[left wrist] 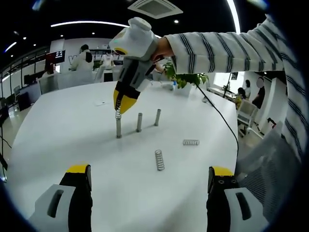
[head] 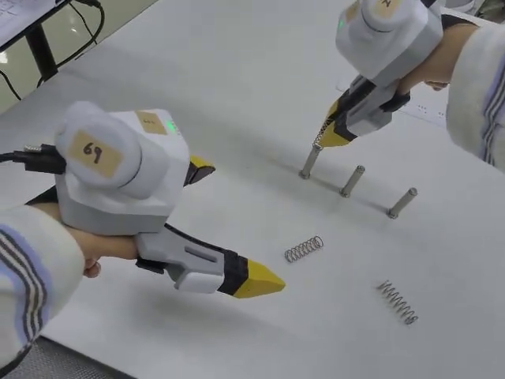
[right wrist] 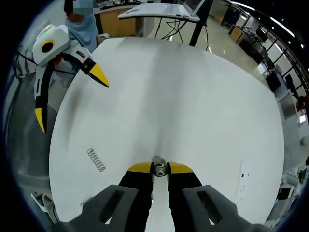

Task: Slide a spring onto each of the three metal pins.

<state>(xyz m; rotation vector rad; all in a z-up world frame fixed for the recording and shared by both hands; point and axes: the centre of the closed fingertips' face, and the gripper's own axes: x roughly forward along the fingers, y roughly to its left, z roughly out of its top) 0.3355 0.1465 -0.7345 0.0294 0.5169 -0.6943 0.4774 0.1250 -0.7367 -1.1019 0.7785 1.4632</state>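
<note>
- The right gripper (head: 330,139) is hovering directly above the end pin (head: 310,162). Its yellow-tipped jaws are pinching together on a small held spring (head: 319,140).
- In the right gripper view, that spring is sitting between the two jaw tips, and its coils are showing end-on.
- The held spring is hanging down from the jaws, with its lower end meeting the top of the end pin. It is too small to tell whether it is already slipping around the pin.
- The end pin is standing upright on the white table (head: 197,79), at one end of a straight row of three metal pins.
- The middle pin (head: 352,181) is standing just beside the end pin. The third pin (head: 402,203) is standing farther along the same line.
- The left gripper (head: 235,224) is hanging above the table, well apart from the end pin, on the person's side of it. Its jaws are spreading wide and gripping nothing.
- A first loose spring (head: 304,249) is lying flat on the table near the end pin, between that pin and the left gripper.
- A second loose spring (head: 397,302) is lying flat farther from the end pin, on the person's side of the row.
- Striped sleeves are covering both of the person's arms.
</note>
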